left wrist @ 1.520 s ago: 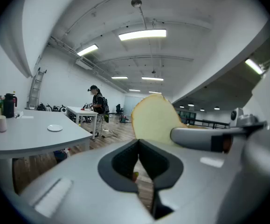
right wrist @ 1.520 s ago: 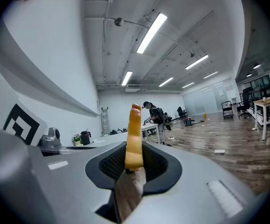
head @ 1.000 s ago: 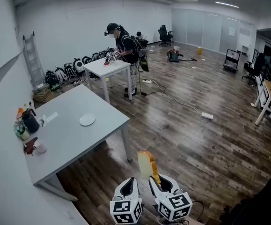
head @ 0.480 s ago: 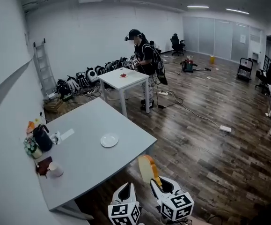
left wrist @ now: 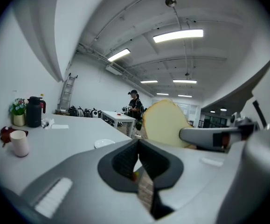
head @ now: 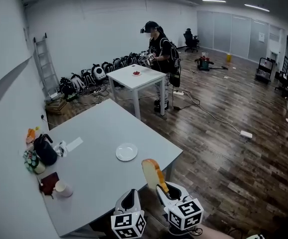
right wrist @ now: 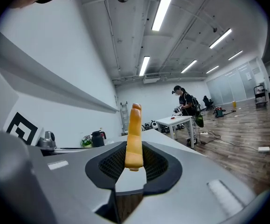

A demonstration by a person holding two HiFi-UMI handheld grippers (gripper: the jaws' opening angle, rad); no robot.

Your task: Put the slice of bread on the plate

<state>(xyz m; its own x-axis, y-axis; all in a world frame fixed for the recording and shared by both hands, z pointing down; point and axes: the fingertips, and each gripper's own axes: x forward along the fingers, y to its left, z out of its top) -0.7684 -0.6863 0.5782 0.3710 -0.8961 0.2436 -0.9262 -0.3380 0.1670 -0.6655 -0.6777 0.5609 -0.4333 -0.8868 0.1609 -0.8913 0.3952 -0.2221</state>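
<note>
A slice of bread (head: 151, 173) with a tan crust stands upright on its edge, and my right gripper (head: 159, 187) is shut on its lower part. In the right gripper view the bread slice (right wrist: 134, 133) rises between the two dark pads. A small white plate (head: 127, 152) lies on the grey table (head: 104, 128), just beyond and left of the bread. My left gripper (head: 129, 196) is beside the right one, shut with nothing in it. In the left gripper view the plate (left wrist: 104, 143) sits ahead, with the bread (left wrist: 164, 123) to the right.
A black kettle (head: 46, 150), flowers (head: 31, 158), a white cup (head: 63, 188) and a dark red thing (head: 48, 182) stand along the table's wall side. A person (head: 159, 51) stands at a white table (head: 136, 77) further back. Cables lie on the wooden floor.
Both grippers have come closer to the grey table with the bread still held upright. The plate now lies just ahead of them.
</note>
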